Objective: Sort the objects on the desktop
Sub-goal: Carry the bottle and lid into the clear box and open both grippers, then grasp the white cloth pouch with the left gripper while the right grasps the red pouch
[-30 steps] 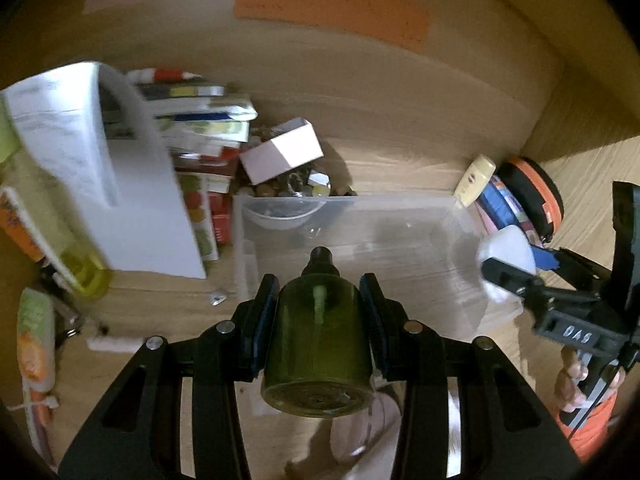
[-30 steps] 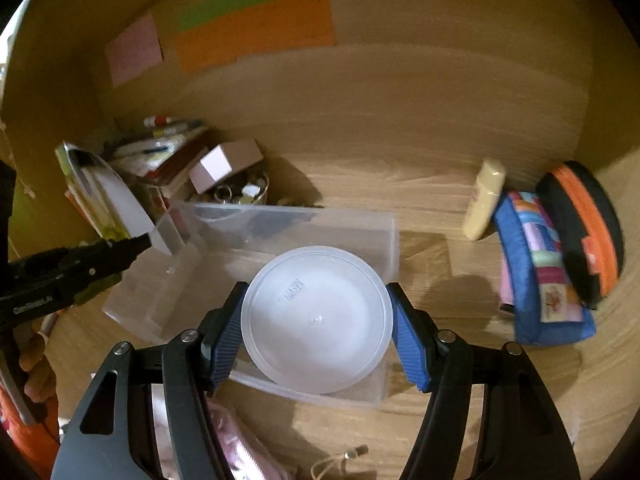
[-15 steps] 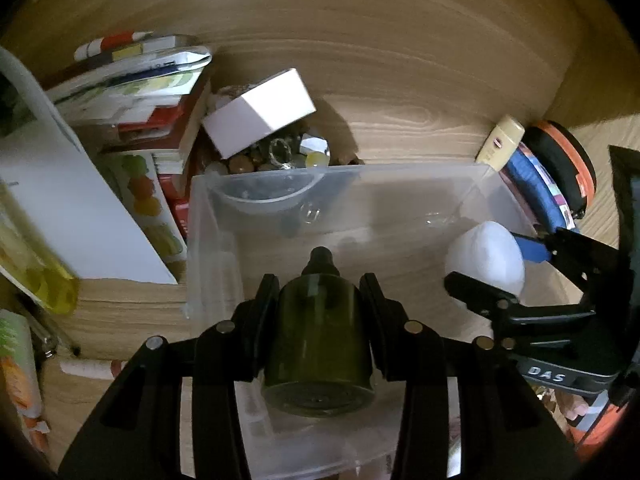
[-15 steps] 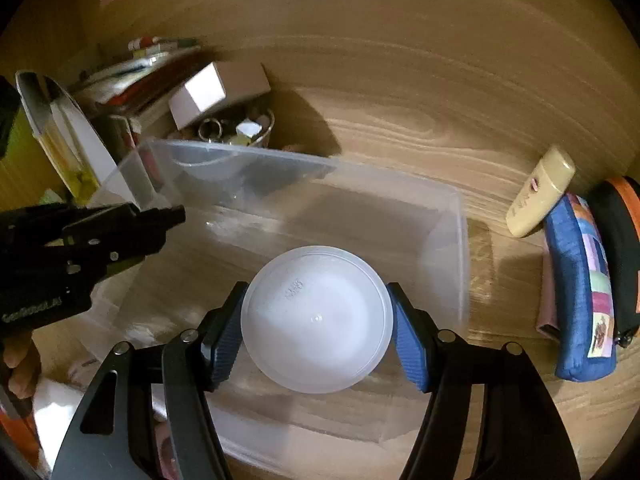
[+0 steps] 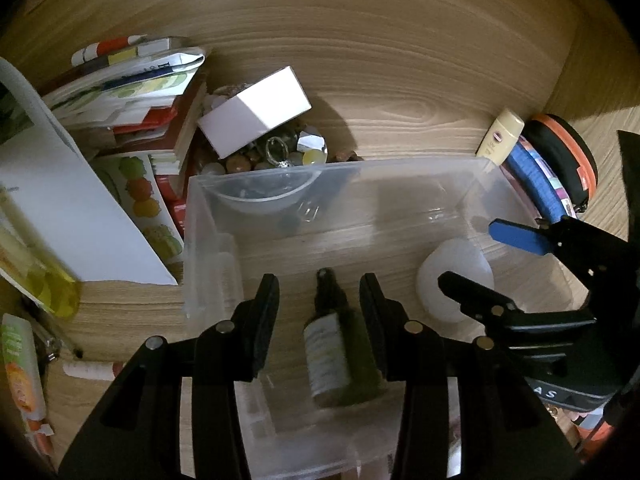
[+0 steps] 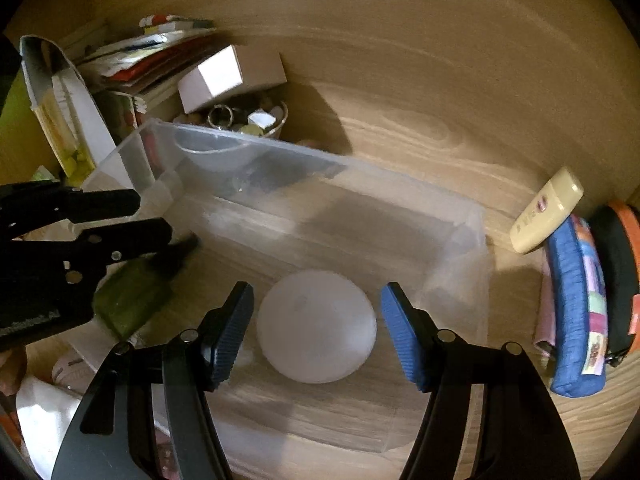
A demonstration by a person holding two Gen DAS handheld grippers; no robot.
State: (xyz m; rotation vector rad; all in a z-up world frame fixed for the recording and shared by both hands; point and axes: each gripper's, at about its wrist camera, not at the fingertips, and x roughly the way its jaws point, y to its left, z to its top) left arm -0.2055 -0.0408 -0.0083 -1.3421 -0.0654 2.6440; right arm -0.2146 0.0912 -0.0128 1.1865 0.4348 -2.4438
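— What is seen first, going by size?

— A wooden desk point(image 5: 400, 80) is seen, and on it a clear plastic bin point(image 5: 208, 220) is set, its walls transparent enough that the wood grain is shown through the floor. To the bin's left a leaning stack of books and papers point(image 5: 132, 92) is found, with a white box point(image 5: 256, 114) resting on a small bowl of trinkets point(image 5: 280, 152) just behind the bin's far wall.

— And on the other side?

— A blue patterned pouch point(image 6: 576, 312) and a black case with orange trim point(image 6: 624, 280) are stood on edge beside each other, with a cream tube point(image 6: 548, 210) lying just beyond the bin's right end.

— Where are the task's things?

— Both are lying inside the bin. A green spray bottle point(image 5: 336, 348) is laid on its side on the bin floor, nozzle pointing toward the far wall. A round white lid point(image 6: 316, 326) is lying flat on the floor to the bottle's right.

— How are the tools held?

— The left gripper point(image 5: 320, 304) is spread wide above the bottle, and nothing is touched by its fingers. The right gripper point(image 6: 316, 312) is likewise released, its blue pads point(image 6: 400, 332) kept clear of the lid on either side.
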